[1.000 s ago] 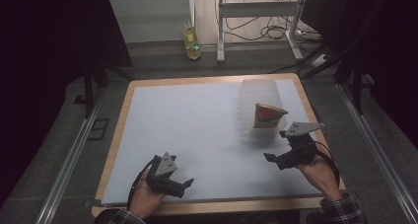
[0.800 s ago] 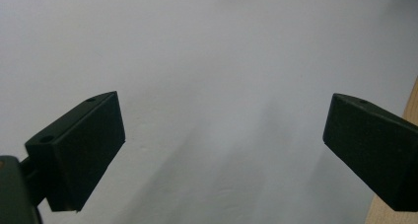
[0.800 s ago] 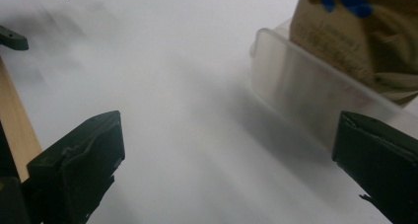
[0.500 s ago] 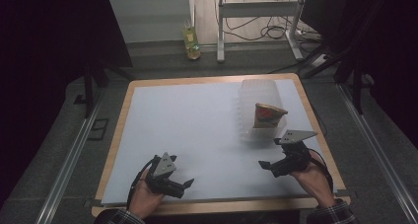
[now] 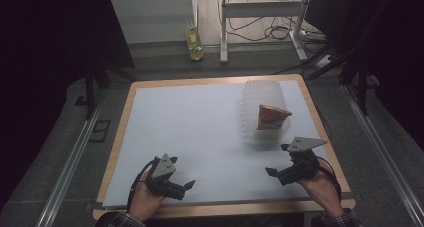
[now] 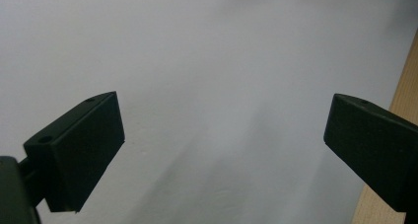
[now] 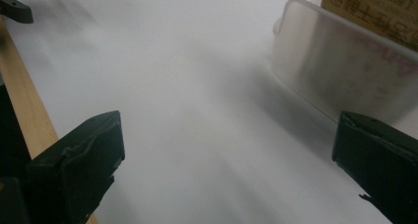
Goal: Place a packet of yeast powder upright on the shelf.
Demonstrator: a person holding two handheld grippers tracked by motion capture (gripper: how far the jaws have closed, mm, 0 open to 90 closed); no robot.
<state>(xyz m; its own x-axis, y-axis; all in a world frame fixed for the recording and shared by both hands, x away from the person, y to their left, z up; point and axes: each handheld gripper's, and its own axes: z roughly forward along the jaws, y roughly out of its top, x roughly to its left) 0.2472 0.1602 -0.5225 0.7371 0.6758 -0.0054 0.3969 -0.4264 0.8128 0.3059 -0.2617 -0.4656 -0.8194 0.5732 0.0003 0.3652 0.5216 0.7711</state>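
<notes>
1. We see a clear plastic container (image 5: 261, 112) on the white table top (image 5: 200, 132), right of centre; its long axis runs near-to-far.
2. A wedge-shaped packet with a red print (image 5: 272, 118) sits in the container's near half, pointed end toward the right edge.
3. Right gripper (image 5: 278, 175) is held at the near right, well short of the container, jaws wide apart and empty. In the right gripper view the container wall (image 7: 345, 81) is ahead to the right.
4. Left gripper (image 5: 182, 188) is at the near left, jaws spread, nothing between them.
5. Beyond the table: a yellow-green bottle (image 5: 194, 39) on the floor, plus stand legs and cables (image 5: 260, 34).
</notes>
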